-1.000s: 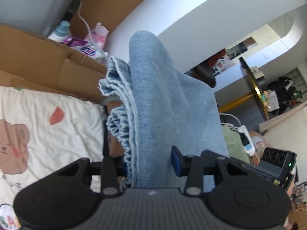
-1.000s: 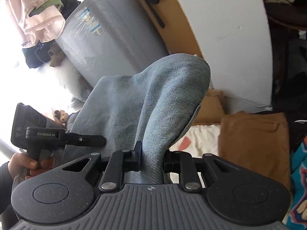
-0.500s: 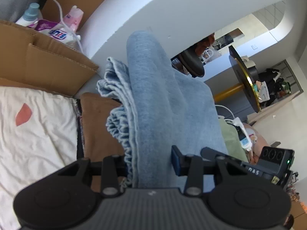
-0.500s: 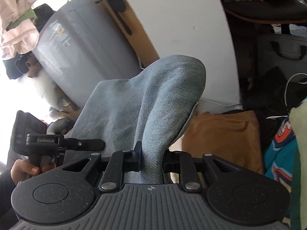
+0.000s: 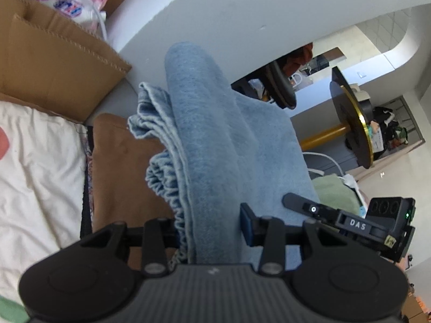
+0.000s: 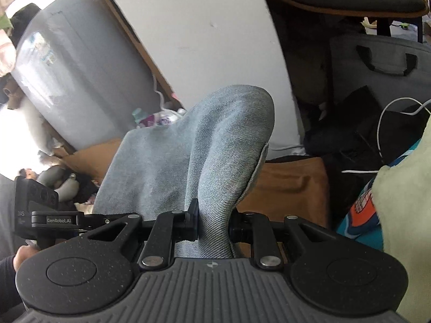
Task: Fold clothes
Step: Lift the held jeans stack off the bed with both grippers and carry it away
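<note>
- Left gripper (image 5: 212, 231): fingers clamped on the blue denim garment (image 5: 223, 145), held up above a brown cloth (image 5: 121, 167).
- Right gripper (image 6: 214, 224): fingers pinched on another fold of the same garment.

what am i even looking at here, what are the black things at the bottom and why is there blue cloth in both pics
No robot here: a person holds a handheld two-finger gripper in each hand, each with a fisheye camera looking along its fingers. The black shapes at the bottom are the grippers' own bodies. One picture is from the left gripper, the other from the right gripper. Both are shut on the same blue denim garment, held up between them for folding. Below lie a white printed bedsheet and a brown cloth. The person's hand shows at the right view's lower left.
</note>
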The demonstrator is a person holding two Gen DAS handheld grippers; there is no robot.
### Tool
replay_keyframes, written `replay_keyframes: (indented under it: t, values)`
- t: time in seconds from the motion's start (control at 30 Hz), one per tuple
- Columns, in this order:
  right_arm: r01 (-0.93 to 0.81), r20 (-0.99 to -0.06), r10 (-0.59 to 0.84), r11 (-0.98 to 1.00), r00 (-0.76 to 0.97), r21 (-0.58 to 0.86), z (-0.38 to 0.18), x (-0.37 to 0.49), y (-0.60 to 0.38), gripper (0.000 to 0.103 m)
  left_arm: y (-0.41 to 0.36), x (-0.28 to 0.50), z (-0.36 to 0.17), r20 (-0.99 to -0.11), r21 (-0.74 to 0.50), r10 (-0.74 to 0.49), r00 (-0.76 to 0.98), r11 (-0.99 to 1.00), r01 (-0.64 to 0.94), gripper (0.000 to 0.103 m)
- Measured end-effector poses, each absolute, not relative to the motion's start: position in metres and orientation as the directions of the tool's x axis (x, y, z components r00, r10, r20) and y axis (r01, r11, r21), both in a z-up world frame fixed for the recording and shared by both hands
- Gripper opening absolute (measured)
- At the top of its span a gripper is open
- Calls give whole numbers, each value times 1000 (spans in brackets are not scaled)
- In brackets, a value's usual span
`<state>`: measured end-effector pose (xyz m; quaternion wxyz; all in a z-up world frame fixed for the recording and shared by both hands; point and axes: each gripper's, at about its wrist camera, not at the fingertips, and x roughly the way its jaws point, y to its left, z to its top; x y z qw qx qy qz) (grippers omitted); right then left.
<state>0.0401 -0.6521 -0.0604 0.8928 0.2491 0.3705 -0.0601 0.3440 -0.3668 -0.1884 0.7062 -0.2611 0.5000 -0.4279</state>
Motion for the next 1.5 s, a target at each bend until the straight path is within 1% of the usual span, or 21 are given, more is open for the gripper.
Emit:
replay_keyframes:
  t: [0.17, 0.37, 0.7, 0.87, 1.13, 1.23, 1.3, 1.33, 1.37, 1.43, 1.5]
  values:
    - [307, -715, 41, 885, 698, 350, -94, 54, -666, 20, -386, 365, -221, -496, -795, -862, 102, 498, 345, 42]
    - [314, -718, 28, 887, 695, 339, -134, 69, -689, 20, -402, 382, -257, -491, -807, -867, 80, 488, 334, 42]
    - [348, -778, -4, 896, 628, 276, -180, 89, -708, 22, -419, 398, -293, -520, -814, -854, 30, 506, 287, 42]
    - [372, -791, -56, 901, 609, 222, -209, 95, -700, 22, -418, 400, -304, -524, -800, -850, 56, 513, 311, 41]
    - [330, -768, -80, 927, 635, 176, -175, 93, -687, 22, -413, 404, -286, -500, -816, -863, 70, 496, 296, 41]
    - [358, -773, -78, 912, 629, 199, -189, 98, -693, 22, -417, 414, -297, -526, -805, -848, 70, 522, 282, 41]
    - [391, -791, -81, 896, 607, 209, -207, 105, -697, 23, -420, 420, -310, -576, -784, -816, 54, 569, 248, 44]
    - [405, -797, -87, 891, 597, 206, -212, 107, -698, 25, -421, 421, -313, -601, -769, -797, 53, 595, 234, 52]
    - [414, -801, -102, 890, 590, 192, -213, 108, -696, 27, -421, 421, -313, -626, -750, -778, 56, 621, 228, 65]
    - [432, -807, -131, 887, 575, 163, -215, 110, -694, 33, -422, 419, -309, -660, -716, -748, 69, 654, 244, 67]
    - [449, -813, -160, 883, 560, 135, -216, 111, -691, 36, -422, 419, -304, -671, -704, -738, 74, 665, 248, 67]
